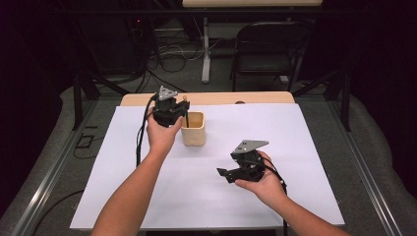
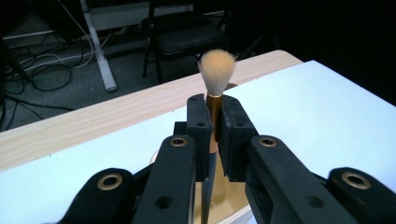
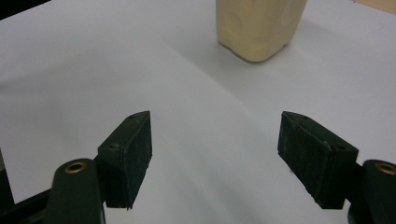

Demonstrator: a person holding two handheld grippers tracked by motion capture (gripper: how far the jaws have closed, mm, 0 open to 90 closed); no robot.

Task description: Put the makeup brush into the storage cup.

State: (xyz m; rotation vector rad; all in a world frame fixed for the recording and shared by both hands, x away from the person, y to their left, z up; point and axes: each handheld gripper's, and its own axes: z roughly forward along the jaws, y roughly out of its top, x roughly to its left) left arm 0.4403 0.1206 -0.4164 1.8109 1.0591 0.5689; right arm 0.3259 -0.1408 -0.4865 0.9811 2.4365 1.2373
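Item: makeup brush (image 2: 215, 74), cream bristle head, copper ferrule, dark tapering handle. Position: upright, clamped at the ferrule between the pads of the left gripper (image 2: 212, 135), bristles standing above the jaw tips, handle running down below them into the cup (image 1: 193, 129). Item: cup, pale cream, squarish with rounded corners, open-topped, standing on the white sheet (image 1: 221, 196) directly beneath and just beside the left gripper (image 1: 169, 110); in the right gripper view it stands ahead of the jaws, well apart from them. Left gripper: clenched on the brush, held by the left hand (image 1: 161, 135) over the cup's near-left rim. Right gripper (image 1: 231, 172): released, jaws spread wide with bare white sheet between them, nothing grasped, held by the right hand (image 1: 263, 182) near the middle of the table (image 1: 147, 100), pointing towards the cup.
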